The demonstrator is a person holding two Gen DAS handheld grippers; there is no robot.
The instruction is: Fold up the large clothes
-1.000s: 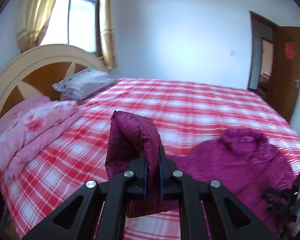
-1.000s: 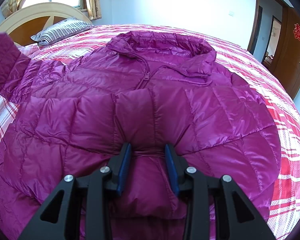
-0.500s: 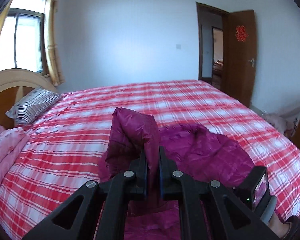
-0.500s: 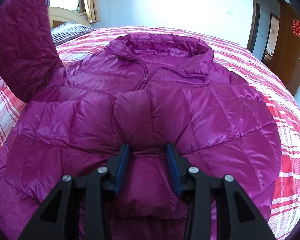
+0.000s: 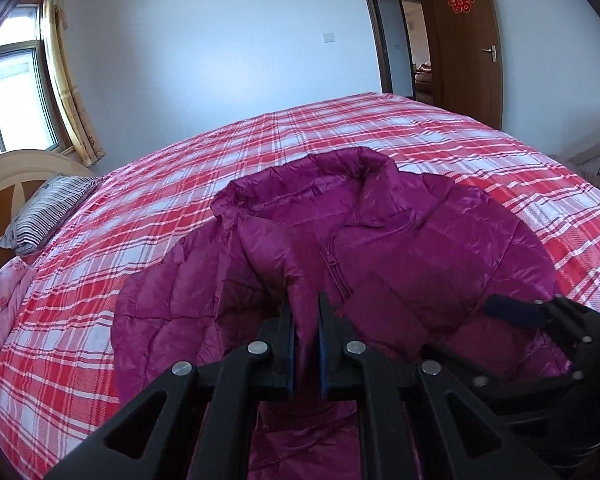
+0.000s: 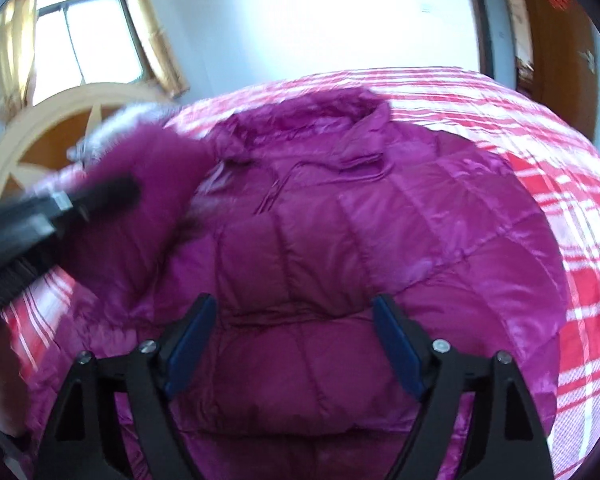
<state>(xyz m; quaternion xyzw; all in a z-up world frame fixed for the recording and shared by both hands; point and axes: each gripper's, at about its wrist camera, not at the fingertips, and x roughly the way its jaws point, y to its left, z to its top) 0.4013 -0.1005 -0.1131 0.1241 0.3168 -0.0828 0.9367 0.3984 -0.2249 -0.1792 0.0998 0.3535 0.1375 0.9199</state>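
Note:
A magenta quilted down jacket (image 5: 420,248) lies front up on the bed, collar toward the far side; it also fills the right wrist view (image 6: 360,232). My left gripper (image 5: 304,304) is shut on the jacket's sleeve (image 5: 272,248) and holds it over the jacket's front. The left gripper appears blurred in the right wrist view (image 6: 100,196), with the sleeve (image 6: 140,184) beside it. My right gripper (image 6: 292,312) is open and empty just above the jacket's lower front. The right gripper shows at the right in the left wrist view (image 5: 540,312).
The bed (image 5: 260,140) has a red and white plaid sheet. A striped pillow (image 5: 48,208) and a pink quilt (image 5: 0,300) lie by the wooden headboard (image 6: 60,132) on the left. An open wooden door (image 5: 464,40) stands at the far right.
My left gripper has carried the sleeve to the right, over the jacket's body. My right gripper has opened, letting go of the jacket's lower front, and has shifted.

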